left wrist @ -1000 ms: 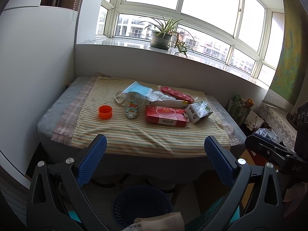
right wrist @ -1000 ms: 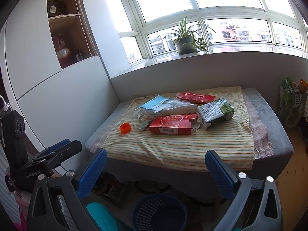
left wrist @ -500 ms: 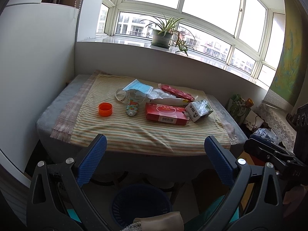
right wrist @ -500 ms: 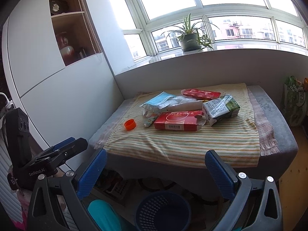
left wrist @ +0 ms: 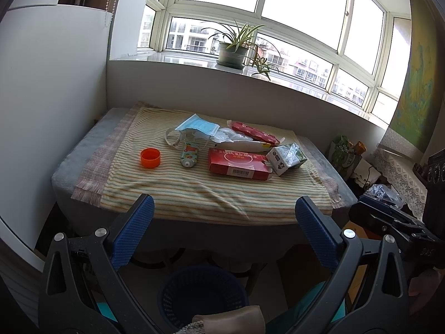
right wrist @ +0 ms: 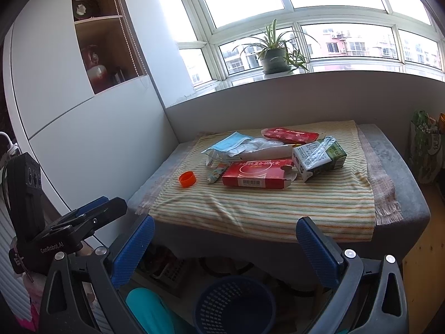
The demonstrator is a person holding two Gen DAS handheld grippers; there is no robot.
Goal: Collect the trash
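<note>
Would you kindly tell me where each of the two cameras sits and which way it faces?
Left wrist: on the left claw, open, low before the table, facing the window; its own blue fingers show, the right claw at right.
Right wrist: on the right claw, open, further right, angled toward the cabinet corner; the left claw shows at left.
Shared: orange cap, red box, carton, blue basket.

The near half of the striped cloth (left wrist: 194,194) lies bare. Trash crowds the far half: orange cap (left wrist: 150,158) left, red box (left wrist: 239,164) and carton (left wrist: 286,157) right, touching each other. The blue basket (left wrist: 203,297) stands below the table's near edge.
</note>
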